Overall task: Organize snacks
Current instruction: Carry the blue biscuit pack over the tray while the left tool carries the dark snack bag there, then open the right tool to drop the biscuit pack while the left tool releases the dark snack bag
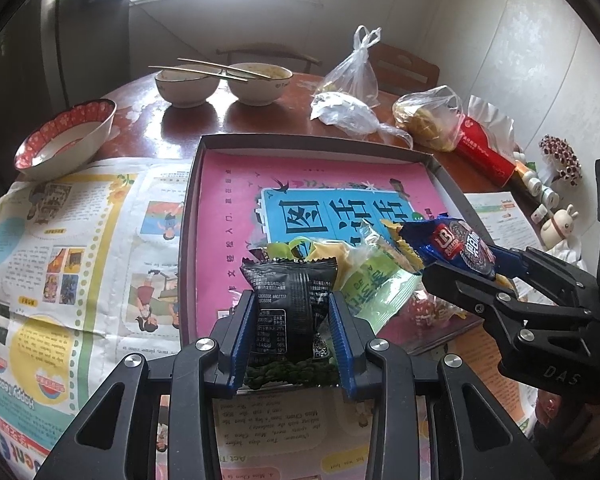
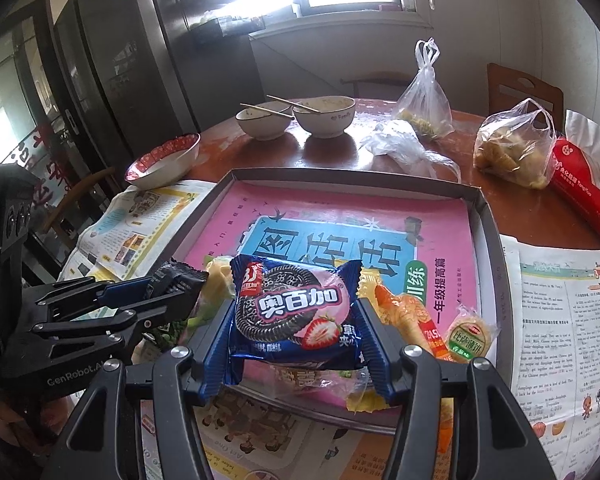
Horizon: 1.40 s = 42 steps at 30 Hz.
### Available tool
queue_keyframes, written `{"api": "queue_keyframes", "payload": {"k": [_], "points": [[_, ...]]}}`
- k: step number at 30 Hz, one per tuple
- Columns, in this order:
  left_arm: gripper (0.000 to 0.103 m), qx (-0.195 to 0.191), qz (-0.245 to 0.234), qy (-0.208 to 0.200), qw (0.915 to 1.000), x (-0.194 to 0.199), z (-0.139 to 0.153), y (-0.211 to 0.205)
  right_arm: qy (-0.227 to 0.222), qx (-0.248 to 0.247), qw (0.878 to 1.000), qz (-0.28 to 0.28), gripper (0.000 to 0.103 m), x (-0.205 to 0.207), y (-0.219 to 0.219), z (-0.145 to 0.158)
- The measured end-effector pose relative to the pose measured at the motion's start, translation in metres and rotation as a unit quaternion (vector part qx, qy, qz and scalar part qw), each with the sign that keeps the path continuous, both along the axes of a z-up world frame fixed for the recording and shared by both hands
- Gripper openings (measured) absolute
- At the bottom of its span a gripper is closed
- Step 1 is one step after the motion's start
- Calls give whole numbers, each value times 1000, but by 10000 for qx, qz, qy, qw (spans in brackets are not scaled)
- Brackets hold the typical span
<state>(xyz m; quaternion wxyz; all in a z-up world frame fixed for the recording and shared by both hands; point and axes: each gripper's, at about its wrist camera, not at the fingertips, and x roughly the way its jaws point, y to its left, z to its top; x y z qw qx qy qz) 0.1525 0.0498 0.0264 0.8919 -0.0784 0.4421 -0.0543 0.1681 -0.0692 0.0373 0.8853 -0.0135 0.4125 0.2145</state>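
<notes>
Now left tongs clamp black packet; right tongs clamp blue cookie packet.

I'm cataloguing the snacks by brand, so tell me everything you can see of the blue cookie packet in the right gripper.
The blue cookie packet is a glossy plastic pillow pack with crimped, saw-toothed ends. Its front shows a dark sandwich cookie with pink filling, a strawberry and white Chinese lettering. It looks sealed and puffed. The right gripper clamps it by its two side edges, front facing the camera, above the near part of the tray, over other wrapped snacks.
</notes>
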Motion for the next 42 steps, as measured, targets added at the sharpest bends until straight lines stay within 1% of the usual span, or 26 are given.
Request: {"api": "queue_keyframes", "payload": {"k": [10,15,18,25,32,42], "points": [[37,-1,-27,36,10000,3,-3,-3,223,-117,9994,-219,58,9,-10,-14],[37,0,-42,47,10000,4,-4,-4,186,-208,9993,-236,58,8,-7,-15],[37,-29,-30,35,10000,3,-5,-3,163,-127,9996,-195,58,6,-6,-15],[37,-31,-29,23,10000,3,-6,-3,66,-169,9997,-157,59,3,-4,-15],[37,-37,-36,22,10000,3,-6,-3,128,-169,9995,-244,60,1,-9,-17],[37,-30,-82,16,10000,3,-6,-4,90,-184,9993,-299,60,-1,-11,-16]]}}
